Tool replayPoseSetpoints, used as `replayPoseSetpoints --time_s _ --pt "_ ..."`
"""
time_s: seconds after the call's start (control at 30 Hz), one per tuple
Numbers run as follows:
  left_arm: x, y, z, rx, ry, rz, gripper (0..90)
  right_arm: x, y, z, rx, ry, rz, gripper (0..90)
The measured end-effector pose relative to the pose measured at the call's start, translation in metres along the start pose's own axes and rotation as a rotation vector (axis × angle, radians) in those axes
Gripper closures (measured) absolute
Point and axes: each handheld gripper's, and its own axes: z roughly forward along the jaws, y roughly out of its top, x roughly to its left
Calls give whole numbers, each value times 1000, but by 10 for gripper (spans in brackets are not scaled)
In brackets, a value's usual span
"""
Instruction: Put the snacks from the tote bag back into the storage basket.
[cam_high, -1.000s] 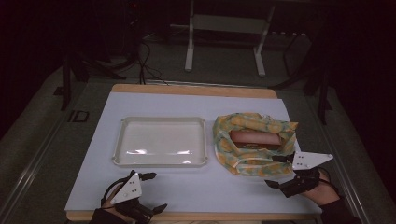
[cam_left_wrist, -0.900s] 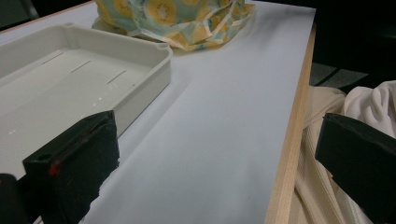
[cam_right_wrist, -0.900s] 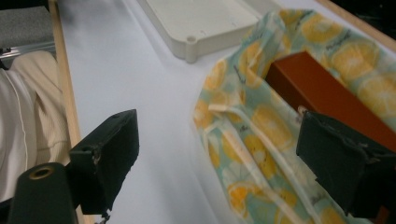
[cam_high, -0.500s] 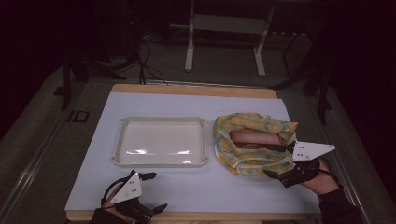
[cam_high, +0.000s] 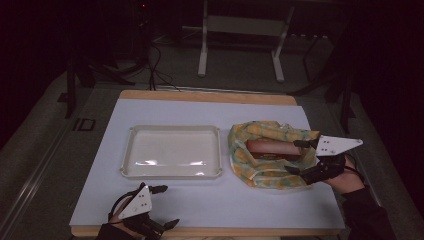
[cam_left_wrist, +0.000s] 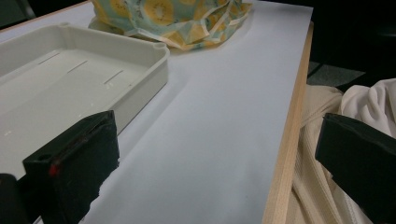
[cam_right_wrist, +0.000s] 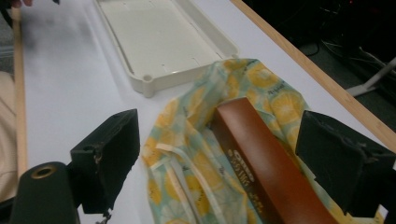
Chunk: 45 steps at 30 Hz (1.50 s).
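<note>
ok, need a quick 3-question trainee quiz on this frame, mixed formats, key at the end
1. True or false: the white tray has something lying in it.
2. Multiple choice: the brown box lies on A) bare table, B) the lemon-print cloth, C) the tray.
3. Fill in: the jaws of the right gripper are ____ and stand on either side of the box's near end; the left gripper sits by the table's front edge, jaws apart and holding nothing.

Key: 1 false, the tray is empty. 2 B. 3 open.
</note>
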Motion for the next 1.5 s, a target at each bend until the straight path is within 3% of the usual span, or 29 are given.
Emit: replayPoseSetpoints --time_s 0.3,0.67,0.93,1.13,1.5 --pt "-1 0 0 3 -7 3 0 -17 7 8 20 17 -24 148" --pt "-1 -1 0 3 -11 4 0 -41 12 25 73 34 5 162" --pt "-1 -1 1 3 -18 2 0 -59 2 39 132 47 0 222" --pt "-1 -2 2 7 -22 2 0 -65 -7 45 195 39 -45 257" --pt "0 -2 2 9 -23 1 0 -76 -23 55 267 42 -57 285"
